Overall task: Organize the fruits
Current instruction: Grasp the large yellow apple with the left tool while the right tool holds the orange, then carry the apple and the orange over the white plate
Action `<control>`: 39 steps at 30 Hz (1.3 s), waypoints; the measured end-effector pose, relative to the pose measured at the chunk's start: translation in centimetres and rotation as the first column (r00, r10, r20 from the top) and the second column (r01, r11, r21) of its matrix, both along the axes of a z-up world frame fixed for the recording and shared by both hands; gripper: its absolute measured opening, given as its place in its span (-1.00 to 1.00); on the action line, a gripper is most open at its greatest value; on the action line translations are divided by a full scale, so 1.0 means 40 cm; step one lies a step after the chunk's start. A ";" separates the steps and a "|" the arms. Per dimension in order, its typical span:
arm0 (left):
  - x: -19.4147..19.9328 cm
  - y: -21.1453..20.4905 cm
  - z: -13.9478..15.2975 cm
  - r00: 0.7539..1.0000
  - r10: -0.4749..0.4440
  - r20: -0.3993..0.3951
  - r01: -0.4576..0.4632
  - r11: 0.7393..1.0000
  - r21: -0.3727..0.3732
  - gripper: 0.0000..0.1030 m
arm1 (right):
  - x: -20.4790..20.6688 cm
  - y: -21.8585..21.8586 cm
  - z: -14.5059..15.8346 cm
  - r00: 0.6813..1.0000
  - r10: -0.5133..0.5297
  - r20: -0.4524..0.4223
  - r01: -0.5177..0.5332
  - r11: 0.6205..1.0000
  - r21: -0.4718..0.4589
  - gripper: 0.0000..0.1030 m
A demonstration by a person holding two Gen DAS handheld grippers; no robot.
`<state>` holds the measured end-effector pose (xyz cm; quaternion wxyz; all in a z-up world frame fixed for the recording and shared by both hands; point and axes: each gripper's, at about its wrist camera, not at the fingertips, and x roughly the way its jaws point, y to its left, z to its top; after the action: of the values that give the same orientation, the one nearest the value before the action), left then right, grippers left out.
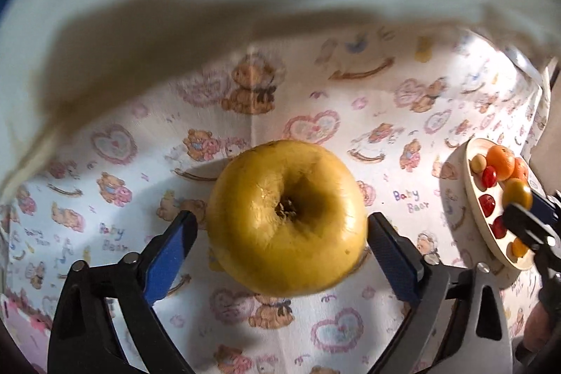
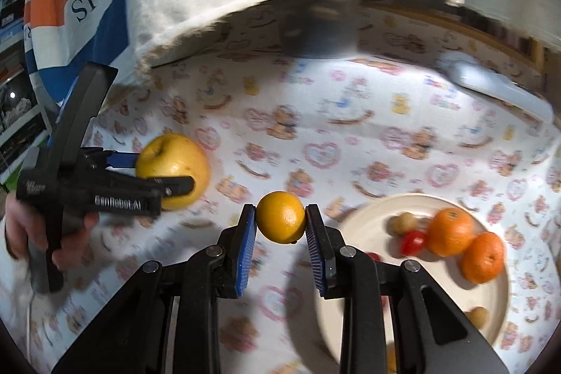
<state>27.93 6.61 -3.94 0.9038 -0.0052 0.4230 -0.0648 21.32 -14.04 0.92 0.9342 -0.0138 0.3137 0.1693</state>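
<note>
A: Nearest the lens in the left wrist view, the yellow apple (image 1: 285,218) is seen between the blue pads (image 1: 170,260) of the left gripper (image 1: 282,233), calyx end turned toward the camera.

B: Is it gripped?

A: Not clearly. The jaws are spread wide about it, with a sliver of cloth visible on either side, so no pressing is shown. The apple seems to rest on the bear-print cloth (image 1: 350,135), well apart from the plate (image 1: 471,209).

B: How is it judged to handle?

A: It is taken to be firm, fairly heavy and smooth-skinned, so some slipping is to be expected, and bruising under a hard squeeze. It is best taken across its widest girth, with the pads on opposite flanks and away from the dimpled end.

B: And the other fruit?

A: A small orange (image 2: 280,217) is pinched between the pads of the right gripper (image 2: 280,223), which is closed on its sides. It is carried above the cloth, just left of the plate (image 2: 364,226), where two larger oranges (image 2: 450,231), a cherry tomato (image 2: 413,241) and small pale round fruits are already lying.

B: The pose of the hands?

A: The left gripper is angled steeply down over the apple, its handle wrapped by the person's hand (image 2: 33,233). The right one is tilted down more gently, toward the plate.
</note>
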 end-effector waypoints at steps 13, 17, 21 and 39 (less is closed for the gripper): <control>-0.040 -0.028 -0.005 0.999 0.052 0.016 -0.052 0.999 -0.001 0.69 | -0.031 -0.161 0.010 0.995 -0.101 0.002 0.101 0.995 0.013 -0.43; -0.079 -0.065 0.033 0.999 0.020 0.041 -0.021 0.999 0.033 0.69 | -0.051 -0.199 0.018 0.993 -0.113 0.023 0.113 0.994 0.002 -0.43; -0.119 -0.089 0.077 0.999 0.015 0.044 -0.015 1.000 -0.005 0.69 | -0.074 -0.265 0.033 0.985 -0.165 0.047 0.165 0.986 0.005 -0.43; -0.170 -0.349 0.180 0.969 -0.208 0.130 0.213 0.977 -0.025 0.70 | -0.112 -0.459 0.036 0.950 -0.306 0.065 0.297 0.948 0.115 -0.43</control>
<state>21.14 -7.36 3.26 0.9165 0.0265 0.3616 -0.1687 16.83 -32.41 2.36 0.9606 0.0760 0.2644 0.0399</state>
